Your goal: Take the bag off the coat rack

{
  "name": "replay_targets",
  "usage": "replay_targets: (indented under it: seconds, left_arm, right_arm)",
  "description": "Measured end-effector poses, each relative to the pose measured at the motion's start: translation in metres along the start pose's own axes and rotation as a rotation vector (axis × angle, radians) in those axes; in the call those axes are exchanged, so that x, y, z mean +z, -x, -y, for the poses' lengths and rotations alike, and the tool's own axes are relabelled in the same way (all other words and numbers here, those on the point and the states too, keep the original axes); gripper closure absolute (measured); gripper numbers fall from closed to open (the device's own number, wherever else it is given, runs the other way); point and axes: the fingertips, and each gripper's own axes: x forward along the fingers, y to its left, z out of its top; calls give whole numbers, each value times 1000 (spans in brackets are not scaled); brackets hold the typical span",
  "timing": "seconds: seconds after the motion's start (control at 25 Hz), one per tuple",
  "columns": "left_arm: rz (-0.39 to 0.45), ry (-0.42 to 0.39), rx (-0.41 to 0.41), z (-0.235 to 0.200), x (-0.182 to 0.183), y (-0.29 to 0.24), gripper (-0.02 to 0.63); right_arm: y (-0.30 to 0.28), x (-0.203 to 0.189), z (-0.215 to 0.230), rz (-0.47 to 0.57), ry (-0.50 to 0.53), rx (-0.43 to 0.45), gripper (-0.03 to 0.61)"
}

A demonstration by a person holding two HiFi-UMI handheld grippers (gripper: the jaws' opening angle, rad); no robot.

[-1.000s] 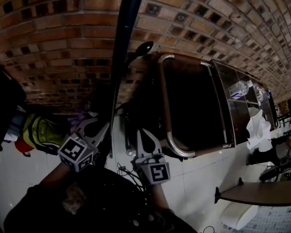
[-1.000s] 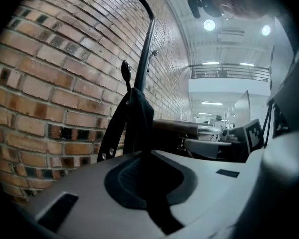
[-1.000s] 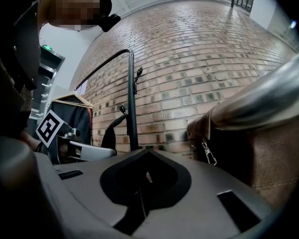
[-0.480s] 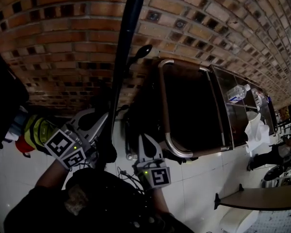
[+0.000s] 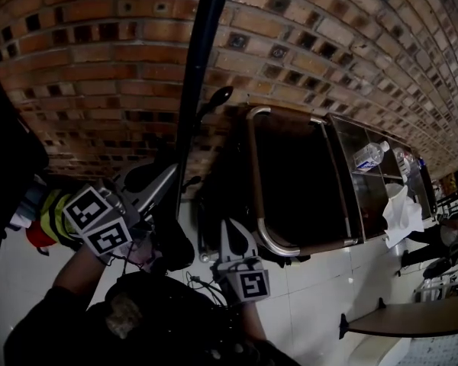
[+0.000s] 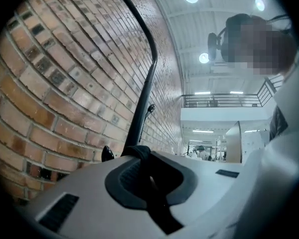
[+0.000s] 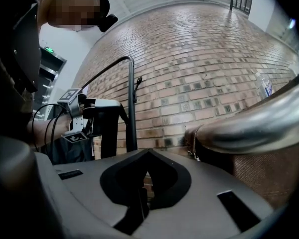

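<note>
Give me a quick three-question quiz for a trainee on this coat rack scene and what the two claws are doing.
1. True or false: the left claw is shut on a black bag strap.
2. What stands right behind the coat rack pole? A. a brick wall B. a glass window C. a wooden door
3. Fill in: the right claw has its jaws together and holds ____.

Key: 1 true; 2 A; 3 nothing.

No legible text or label anywhere.
</note>
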Motion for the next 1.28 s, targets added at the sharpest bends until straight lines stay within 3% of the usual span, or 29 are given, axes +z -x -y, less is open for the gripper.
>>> replay_targets:
  seconds: [0.44, 0.52, 0.72, 1.0, 1.28]
  left_arm:
    - [11, 50, 7, -20, 30, -14, 597]
    - [29, 29, 14, -24, 42, -12, 597]
    - [53, -122, 60, -27, 67, 5, 597]
    - [85, -77, 125, -35, 70, 43, 597]
    - [66, -124, 124, -9, 66, 77, 597]
  right_arm:
    - [-2, 6, 16, 13, -23, -30, 571]
    - [-3, 5, 17, 10, -25, -31, 571]
    - [-9, 7, 19, 17, -24, -27, 571]
    - [-11, 6, 9, 24, -19, -1, 571]
    - [5, 16, -3, 54, 10, -1, 571]
